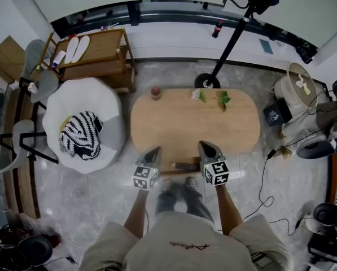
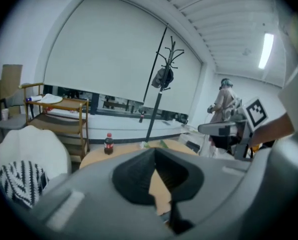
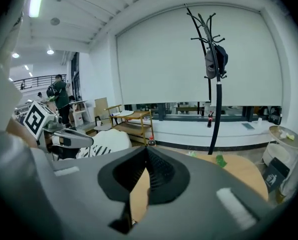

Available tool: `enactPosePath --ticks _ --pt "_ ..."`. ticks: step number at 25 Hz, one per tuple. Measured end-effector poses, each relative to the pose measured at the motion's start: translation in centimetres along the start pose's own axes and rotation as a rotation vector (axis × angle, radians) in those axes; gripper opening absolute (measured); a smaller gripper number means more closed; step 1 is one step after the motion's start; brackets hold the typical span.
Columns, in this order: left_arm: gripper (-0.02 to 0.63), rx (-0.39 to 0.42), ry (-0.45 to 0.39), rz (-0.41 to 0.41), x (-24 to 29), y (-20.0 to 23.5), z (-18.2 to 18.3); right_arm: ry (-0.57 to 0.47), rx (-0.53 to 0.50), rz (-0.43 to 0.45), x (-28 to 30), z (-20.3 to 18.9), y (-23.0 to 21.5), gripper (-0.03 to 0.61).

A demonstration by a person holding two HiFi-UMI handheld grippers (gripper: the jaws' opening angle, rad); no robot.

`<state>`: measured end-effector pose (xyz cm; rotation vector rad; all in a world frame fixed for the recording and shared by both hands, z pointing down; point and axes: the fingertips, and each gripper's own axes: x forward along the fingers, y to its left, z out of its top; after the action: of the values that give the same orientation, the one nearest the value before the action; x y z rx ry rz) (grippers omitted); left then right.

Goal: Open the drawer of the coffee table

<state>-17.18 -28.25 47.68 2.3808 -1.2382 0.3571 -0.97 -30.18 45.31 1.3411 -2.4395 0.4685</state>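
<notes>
The oval wooden coffee table (image 1: 195,120) stands just in front of me. Under its near edge, between my two grippers, a brown strip (image 1: 182,166) juts out; it looks like the drawer front. My left gripper (image 1: 153,154) and right gripper (image 1: 209,148) hover side by side over that near edge, both shut and empty. The left gripper view has the shut left gripper (image 2: 154,151) pointing across the table top (image 2: 96,158). In the right gripper view the right gripper (image 3: 146,149) is also shut, above the table (image 3: 243,171).
A small cola bottle (image 1: 156,92) and green sprigs (image 1: 223,99) sit on the table's far side. A coat stand's base (image 1: 207,82) is behind it. A white armchair (image 1: 83,123) with a striped cushion stands left, a wooden trolley (image 1: 97,58) beyond. Cables (image 1: 264,174) trail on the floor at right.
</notes>
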Motion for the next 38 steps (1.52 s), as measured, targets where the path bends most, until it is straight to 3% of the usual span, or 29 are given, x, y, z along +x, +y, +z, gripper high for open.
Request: enactPosePath --ticks 9,13,19,28,38 --pt "0.0 0.09 -0.101 0.011 0.3 -5.6 9.8 -0.134 -0.048 0.023 -4.7 8.8 -2.8 0.005" --pt "0.0 0.083 -0.17 0.003 -0.1 -7.7 14.0 -0.183 -0.072 0.022 -7.0 11.7 -3.9 0.005" --pt "0.0 0.142 -0.254 0.008 -0.2 -9.9 19.6 -0.26 -0.1 0.007 -9.7 15.3 -5.8 0.005" --pt "0.001 0.228 -0.289 0.027 -0.3 -10.5 23.0 -0.348 -0.129 0.01 -9.9 19.2 -6.7 0.005" --pt "0.0 0.238 -0.283 0.04 0.2 -10.1 23.2 -0.346 -0.142 0.018 -9.2 20.1 -7.1 0.005"
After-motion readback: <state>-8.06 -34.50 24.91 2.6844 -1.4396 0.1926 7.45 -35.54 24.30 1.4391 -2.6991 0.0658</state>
